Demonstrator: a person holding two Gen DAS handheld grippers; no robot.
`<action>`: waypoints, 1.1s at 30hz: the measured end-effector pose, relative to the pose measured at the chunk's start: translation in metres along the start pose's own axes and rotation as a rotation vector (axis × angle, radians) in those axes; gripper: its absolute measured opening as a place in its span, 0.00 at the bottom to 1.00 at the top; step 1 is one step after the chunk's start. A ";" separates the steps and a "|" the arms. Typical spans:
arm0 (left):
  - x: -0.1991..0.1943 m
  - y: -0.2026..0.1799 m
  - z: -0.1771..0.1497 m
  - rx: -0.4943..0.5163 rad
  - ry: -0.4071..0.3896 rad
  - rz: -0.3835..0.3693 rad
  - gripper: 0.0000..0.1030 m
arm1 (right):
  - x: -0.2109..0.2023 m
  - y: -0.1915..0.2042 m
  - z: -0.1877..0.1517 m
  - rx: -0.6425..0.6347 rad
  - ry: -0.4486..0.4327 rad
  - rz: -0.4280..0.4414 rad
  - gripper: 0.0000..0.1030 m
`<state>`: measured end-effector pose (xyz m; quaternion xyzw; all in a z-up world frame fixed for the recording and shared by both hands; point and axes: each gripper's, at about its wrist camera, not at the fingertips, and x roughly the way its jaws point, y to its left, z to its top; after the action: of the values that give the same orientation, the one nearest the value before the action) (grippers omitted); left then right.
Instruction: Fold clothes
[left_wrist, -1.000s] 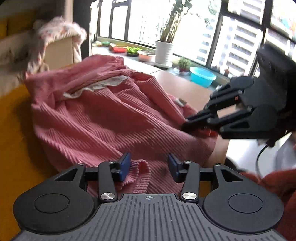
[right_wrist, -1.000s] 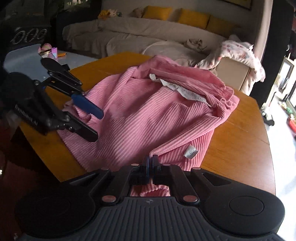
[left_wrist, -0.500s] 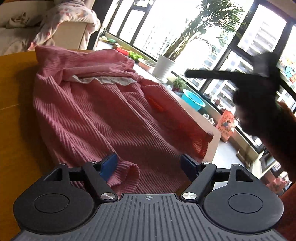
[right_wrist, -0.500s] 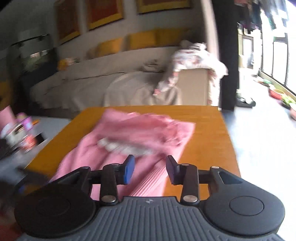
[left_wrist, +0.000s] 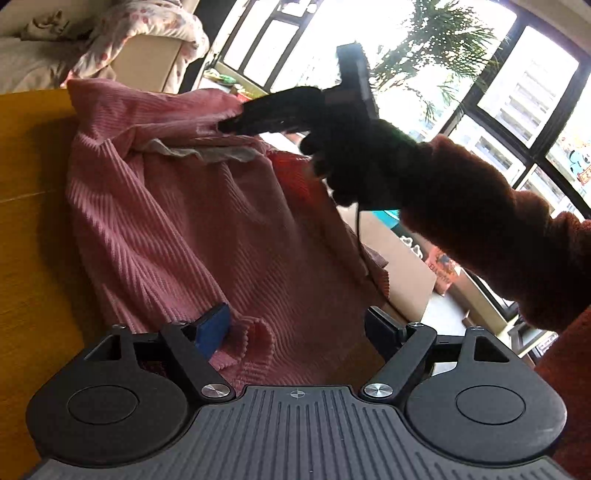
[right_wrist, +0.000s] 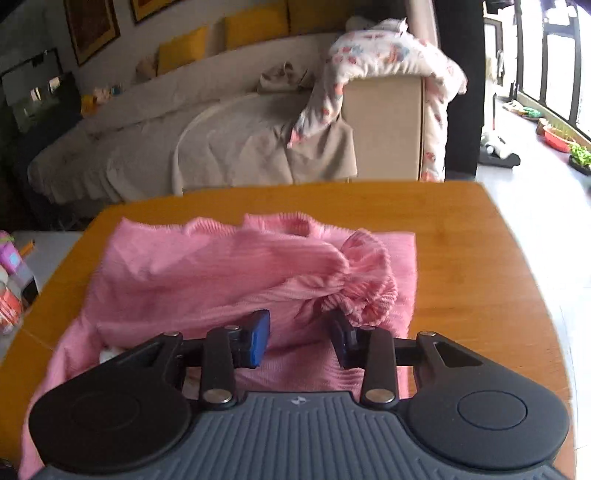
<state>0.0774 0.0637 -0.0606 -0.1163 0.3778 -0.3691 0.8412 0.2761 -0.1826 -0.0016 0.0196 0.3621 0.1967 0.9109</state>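
A pink ribbed sweater (left_wrist: 192, 221) lies crumpled on the wooden table (left_wrist: 29, 206). My left gripper (left_wrist: 295, 326) is open wide at the near hem, and a rolled hem fold (left_wrist: 251, 332) lies beside its blue left pad (left_wrist: 212, 328) without being pinched. A gloved hand with a rust sleeve (left_wrist: 480, 206) holds my right gripper (left_wrist: 227, 127) over the far end of the sweater. In the right wrist view, my right gripper (right_wrist: 299, 338) is open just above bunched fabric, with a gathered cuff (right_wrist: 365, 291) by its right finger. The sweater (right_wrist: 207, 273) spreads ahead of it.
The table's far edge (right_wrist: 332, 184) faces a sofa (right_wrist: 184, 144) draped with a floral blanket (right_wrist: 388, 59). On the right, the table edge (left_wrist: 413, 280) drops off toward tall windows (left_wrist: 517, 85), a potted plant and floor items.
My right gripper let go of the near hem, opened, and swung across to the sweater's far end. My left gripper opened wider and stayed at the near hem.
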 end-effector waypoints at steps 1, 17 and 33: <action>0.000 -0.001 -0.001 -0.001 -0.005 -0.004 0.87 | -0.015 0.000 -0.004 -0.005 -0.029 -0.006 0.39; 0.002 -0.001 -0.004 -0.064 -0.044 -0.014 0.96 | -0.060 0.012 -0.085 -0.069 -0.019 -0.091 0.20; -0.006 0.002 -0.007 -0.105 -0.047 -0.020 0.96 | -0.127 0.050 -0.126 -0.242 0.105 0.129 0.40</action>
<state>0.0707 0.0694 -0.0632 -0.1726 0.3754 -0.3545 0.8388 0.0912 -0.1969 -0.0024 -0.0774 0.3808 0.2977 0.8720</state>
